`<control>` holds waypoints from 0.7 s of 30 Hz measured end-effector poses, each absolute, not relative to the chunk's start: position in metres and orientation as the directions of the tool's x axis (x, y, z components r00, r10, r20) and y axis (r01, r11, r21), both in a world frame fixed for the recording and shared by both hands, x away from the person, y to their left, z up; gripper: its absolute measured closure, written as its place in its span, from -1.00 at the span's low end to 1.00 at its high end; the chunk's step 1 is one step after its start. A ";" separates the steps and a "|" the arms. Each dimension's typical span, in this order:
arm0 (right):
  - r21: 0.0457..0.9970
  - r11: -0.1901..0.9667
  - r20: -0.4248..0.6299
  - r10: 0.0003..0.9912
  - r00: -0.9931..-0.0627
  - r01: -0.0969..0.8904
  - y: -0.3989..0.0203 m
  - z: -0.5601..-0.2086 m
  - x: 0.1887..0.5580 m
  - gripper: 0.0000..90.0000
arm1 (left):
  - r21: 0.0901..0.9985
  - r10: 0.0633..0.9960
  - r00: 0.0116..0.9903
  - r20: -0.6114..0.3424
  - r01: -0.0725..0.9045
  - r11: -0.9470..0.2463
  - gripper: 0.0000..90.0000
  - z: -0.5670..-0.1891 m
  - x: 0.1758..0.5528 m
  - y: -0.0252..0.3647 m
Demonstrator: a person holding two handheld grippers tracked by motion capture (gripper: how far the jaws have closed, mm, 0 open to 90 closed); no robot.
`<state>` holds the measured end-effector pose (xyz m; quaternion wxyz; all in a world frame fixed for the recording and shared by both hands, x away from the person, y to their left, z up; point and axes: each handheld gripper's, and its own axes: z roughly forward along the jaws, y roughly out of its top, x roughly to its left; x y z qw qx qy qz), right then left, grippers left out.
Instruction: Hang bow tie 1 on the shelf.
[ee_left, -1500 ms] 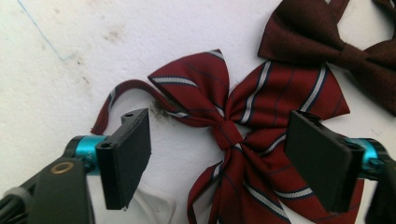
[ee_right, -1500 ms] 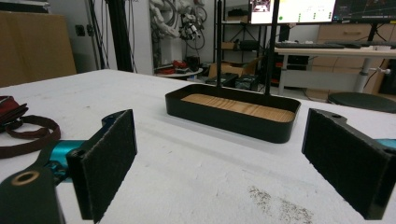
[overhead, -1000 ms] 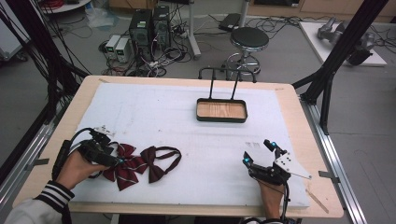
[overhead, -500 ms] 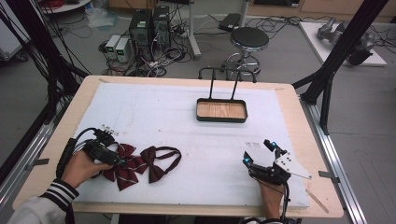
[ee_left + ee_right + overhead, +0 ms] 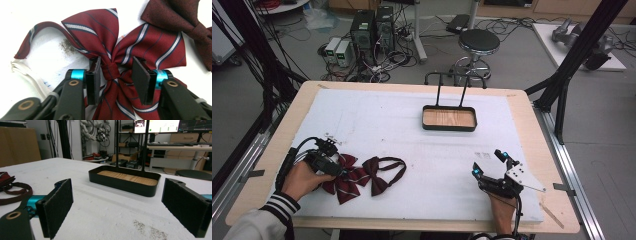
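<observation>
Left gripper (image 5: 116,75) straddling striped bow tie (image 5: 120,50) knot, unlabelled

A grey floor (image 5: 512,65) surrounds the table. A round black stool (image 5: 479,41) stands behind it. Computer towers (image 5: 372,27) sit among tangled cables.

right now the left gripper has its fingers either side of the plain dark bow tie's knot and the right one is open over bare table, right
Not quite. The left gripper straddles the knot of the striped bow tie, as the left gripper view shows; the plain dark bow tie lies beside it. The right gripper is indeed open over bare table.
</observation>
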<state>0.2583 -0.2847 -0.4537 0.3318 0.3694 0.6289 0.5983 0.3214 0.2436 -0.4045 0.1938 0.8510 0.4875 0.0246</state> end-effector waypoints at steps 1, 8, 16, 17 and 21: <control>0.998 0.012 0.024 0.862 -0.507 0.067 -0.285 -0.454 0.258 -0.79 | 0.354 0.839 0.523 -0.147 0.820 -0.450 0.37 -0.405 0.321 0.244; 0.998 0.012 0.023 0.862 -0.506 0.067 -0.285 -0.454 0.258 -0.79 | 0.338 0.836 0.530 -0.142 0.820 -0.462 0.49 -0.409 0.321 0.244; 0.998 0.013 0.023 0.862 -0.507 0.066 -0.285 -0.454 0.258 -0.79 | 0.348 0.828 0.545 -0.130 0.807 -0.477 0.63 -0.410 0.321 0.242; 0.998 0.012 0.024 0.861 -0.507 0.067 -0.285 -0.454 0.258 -0.79 | 0.348 0.828 0.547 -0.125 0.806 -0.479 0.63 -0.410 0.320 0.241; 0.998 0.011 0.024 0.861 -0.507 0.067 -0.285 -0.454 0.258 -0.79 | 0.353 0.827 0.549 -0.121 0.802 -0.481 0.64 -0.409 0.320 0.242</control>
